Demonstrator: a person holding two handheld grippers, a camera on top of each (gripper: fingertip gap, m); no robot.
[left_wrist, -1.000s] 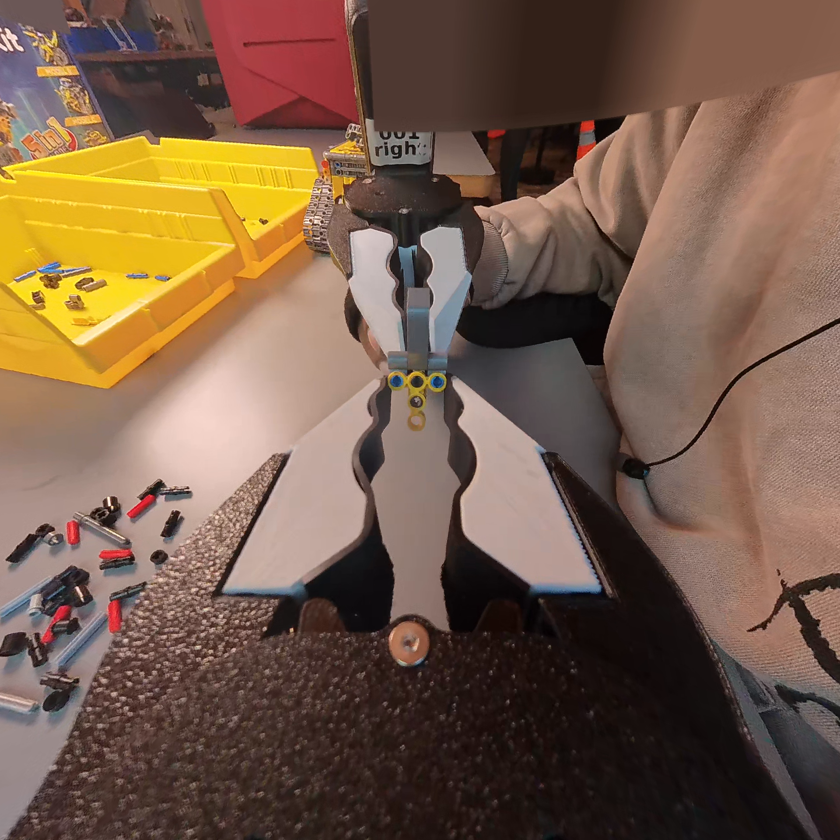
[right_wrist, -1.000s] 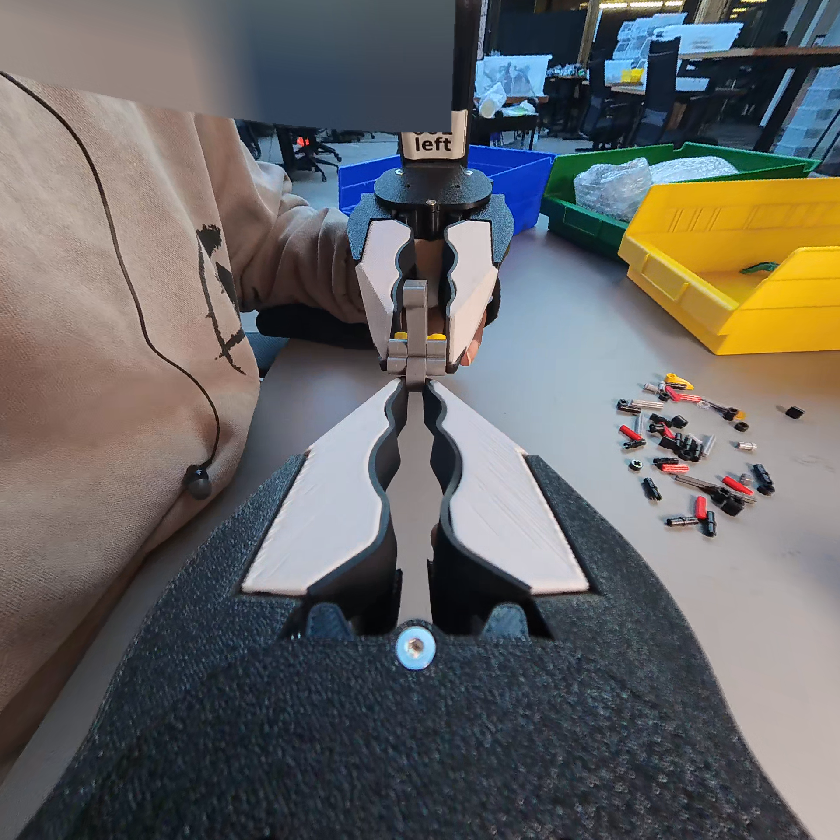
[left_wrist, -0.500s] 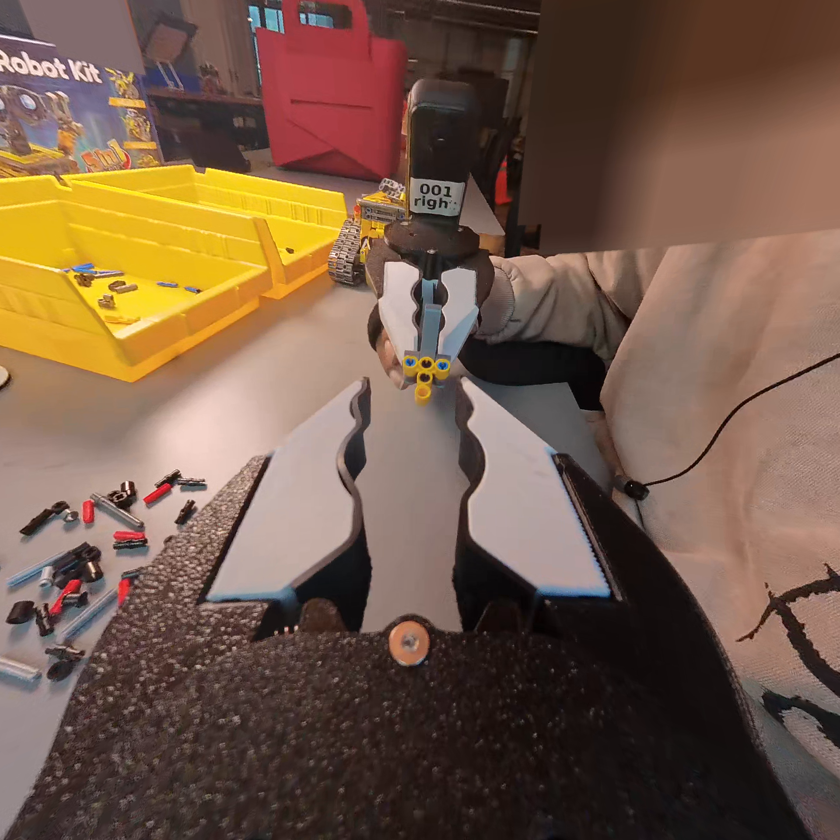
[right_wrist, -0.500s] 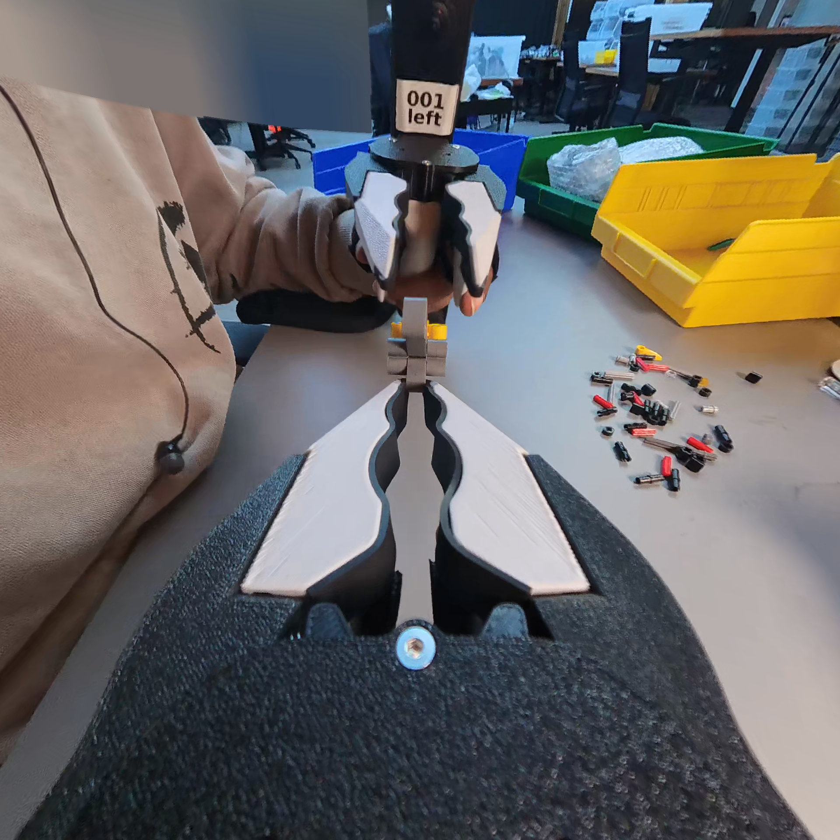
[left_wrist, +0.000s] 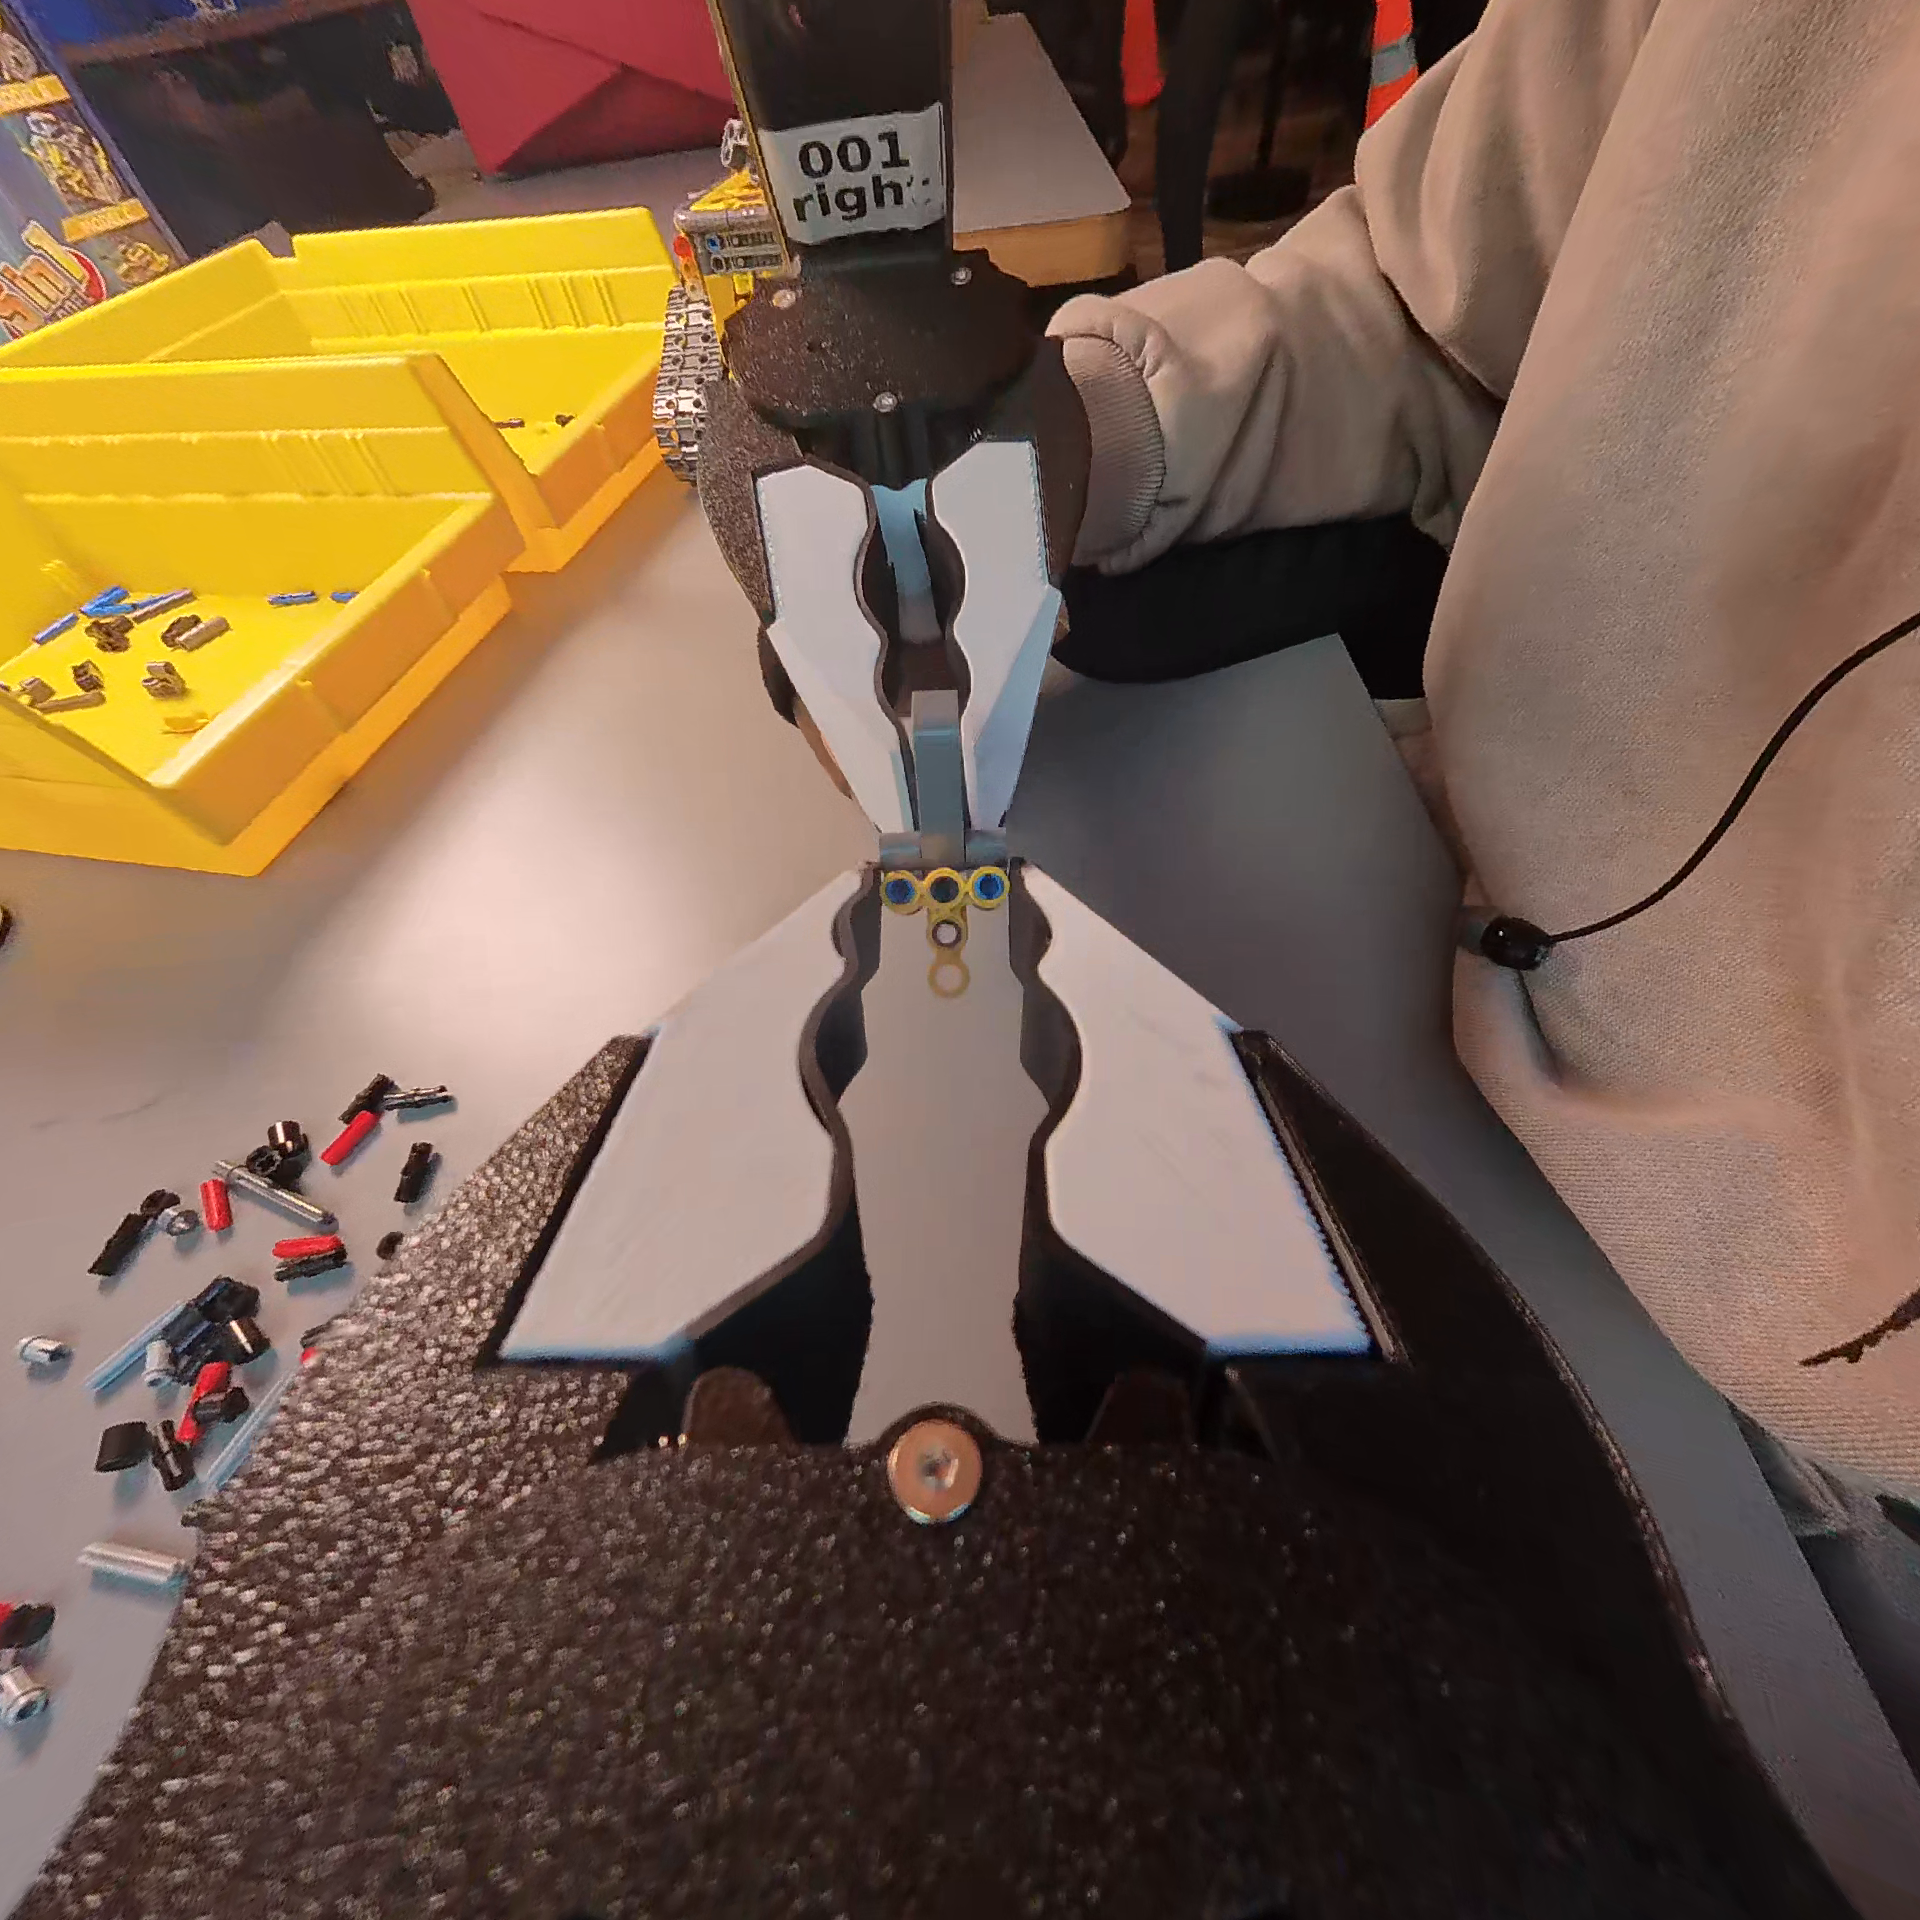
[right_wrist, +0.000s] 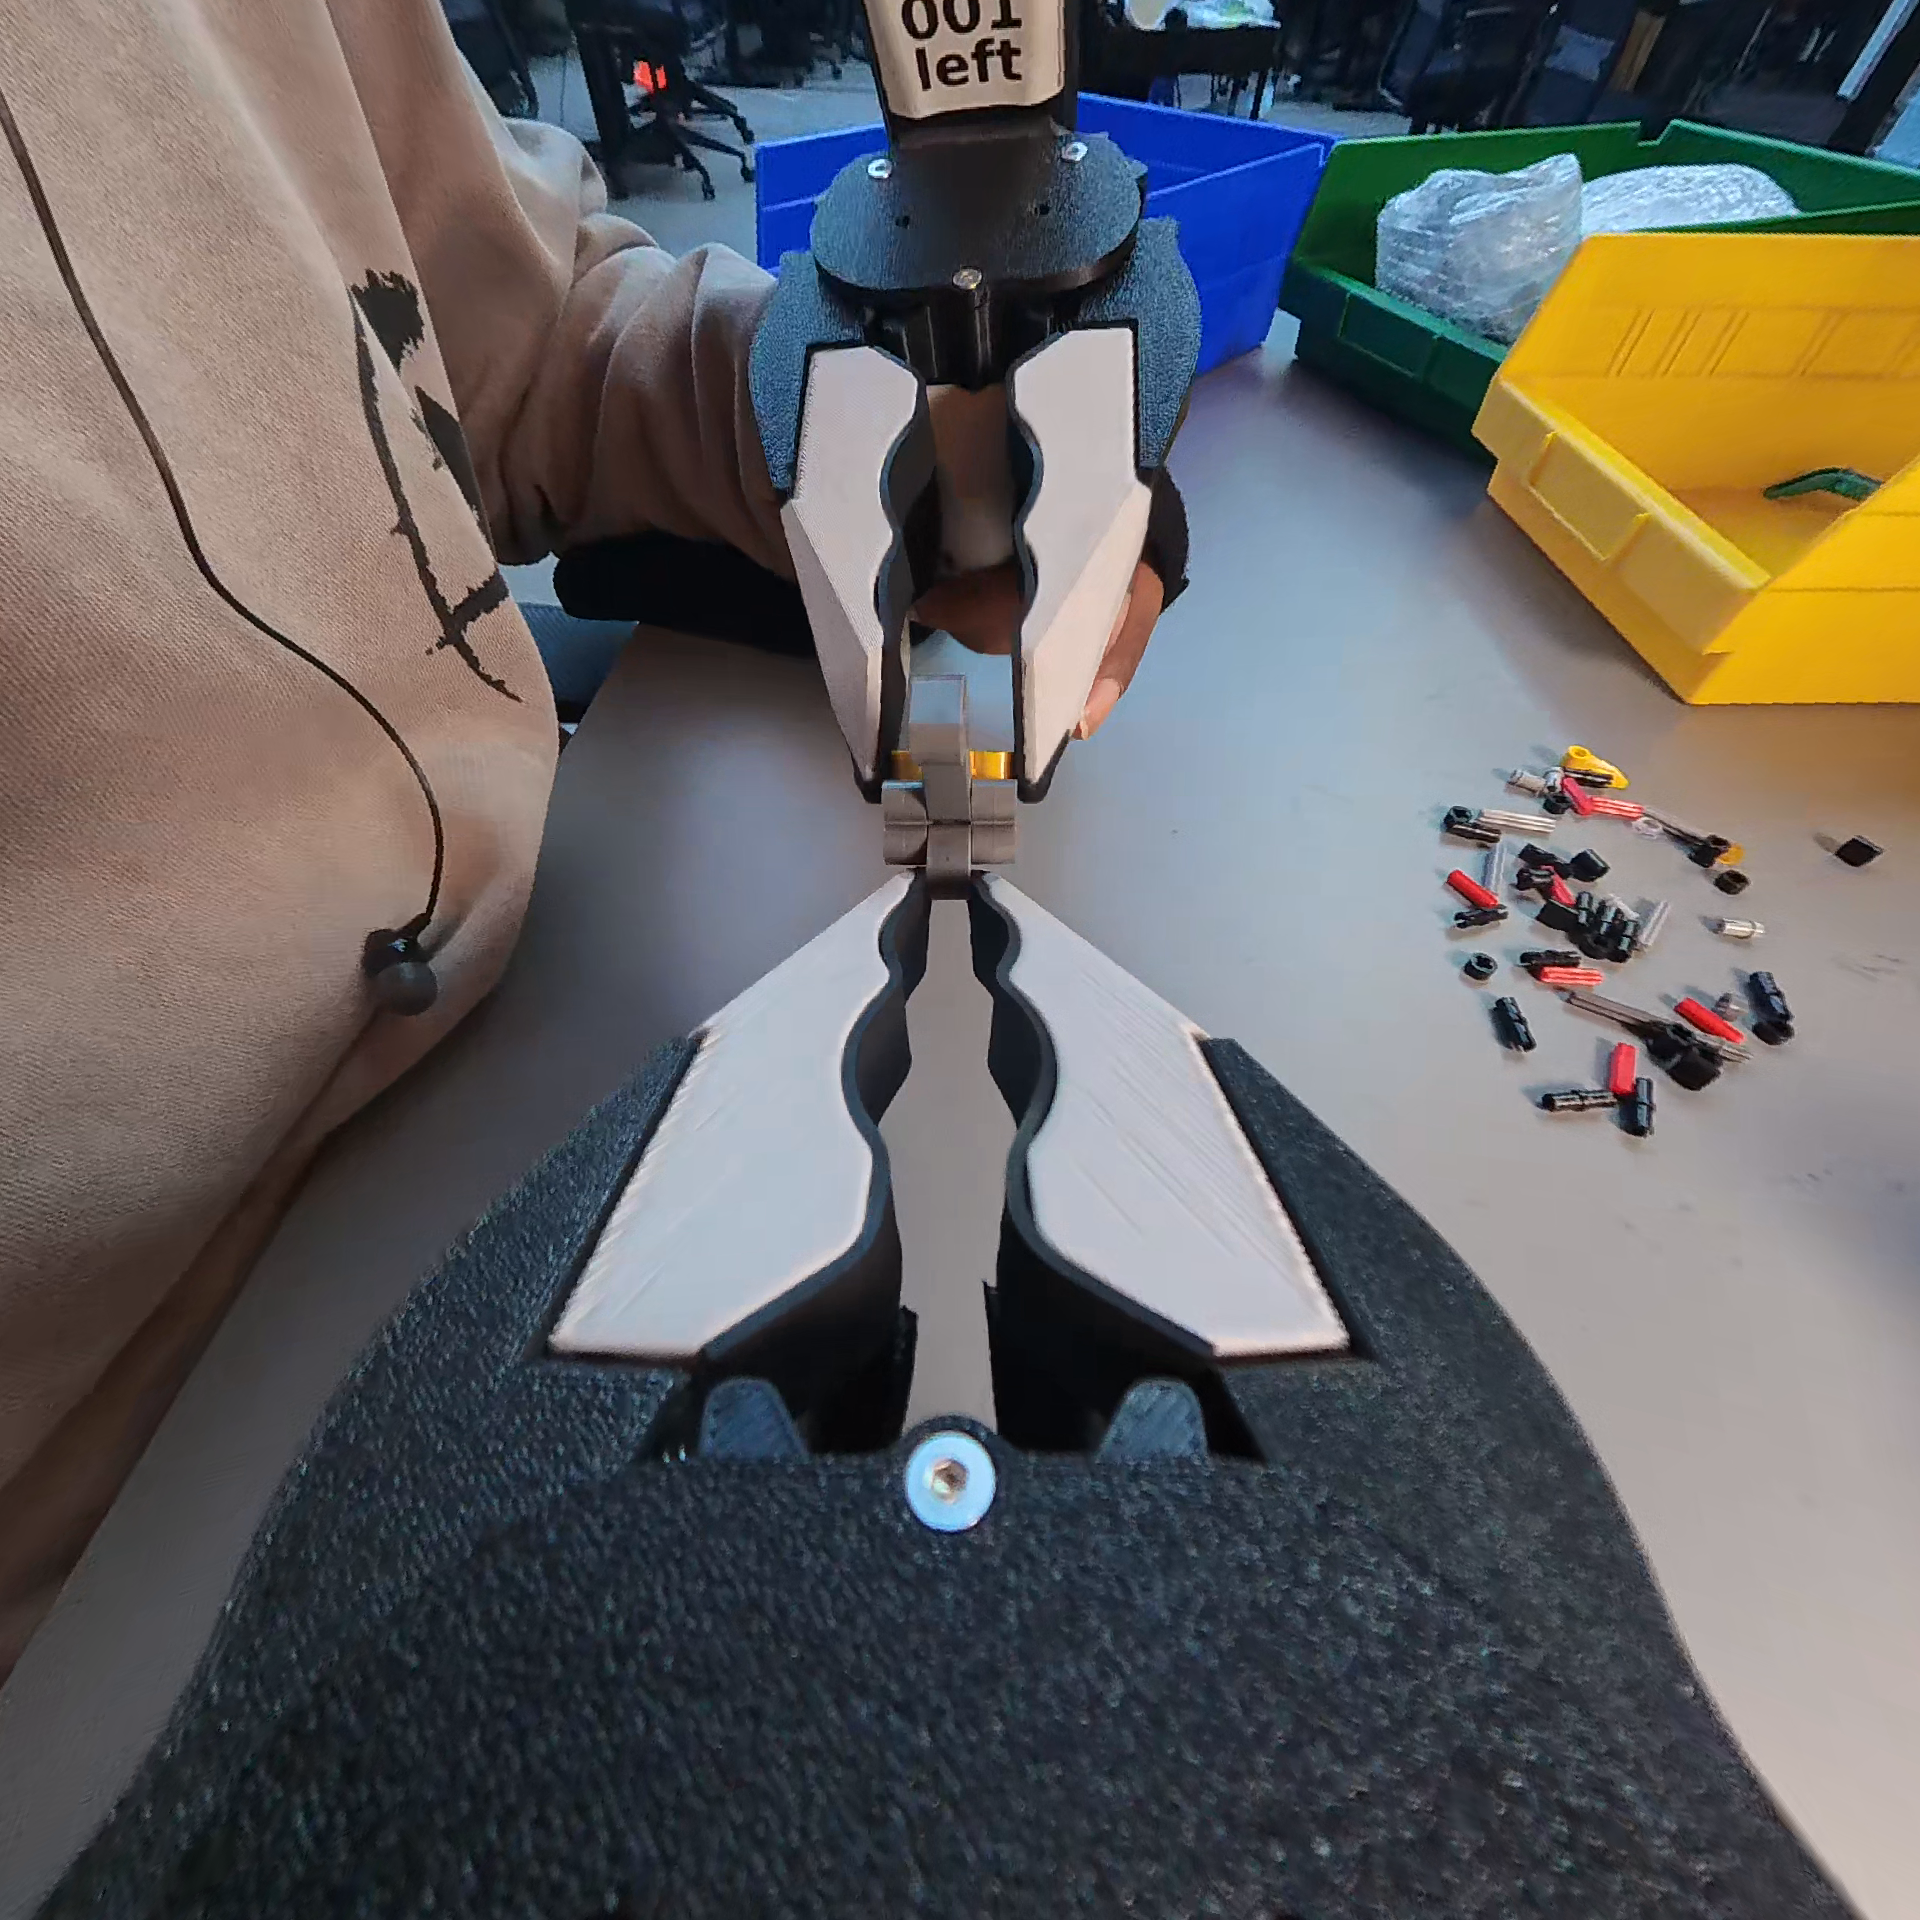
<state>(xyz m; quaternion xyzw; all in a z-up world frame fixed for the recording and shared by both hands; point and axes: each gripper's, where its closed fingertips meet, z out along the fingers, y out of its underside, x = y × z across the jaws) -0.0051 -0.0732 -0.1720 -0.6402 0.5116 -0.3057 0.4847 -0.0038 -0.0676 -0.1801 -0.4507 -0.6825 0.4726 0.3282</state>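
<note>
My two grippers meet tip to tip above the grey table. My right gripper (right_wrist: 948, 883) is shut on the end of a grey beam (right_wrist: 948, 831) with a short grey cross piece. It also shows in the left wrist view (left_wrist: 940, 831). A yellow T-shaped piece (left_wrist: 943, 891) with blue pins sits on the far end of that beam. My left gripper (left_wrist: 943, 883) has its fingertips closed against both sides of the yellow piece. It also shows in the right wrist view (right_wrist: 954, 779), where the yellow piece (right_wrist: 987, 767) peeks out between its fingers.
Loose small red, black and grey parts (left_wrist: 229, 1247) (right_wrist: 1600, 935) lie on the table. Yellow bins (left_wrist: 312, 499) (right_wrist: 1662, 520), a green bin (right_wrist: 1403, 312), a blue bin (right_wrist: 1226, 187) and a tracked toy vehicle (left_wrist: 691, 343) stand at the back. A person's beige sweatshirt (left_wrist: 1662, 623) is close alongside.
Half a second ago my left gripper was open wider and drawn back from the piece. Now it is back at the yellow piece, closed on it. My right gripper kept hold of the grey beam.
</note>
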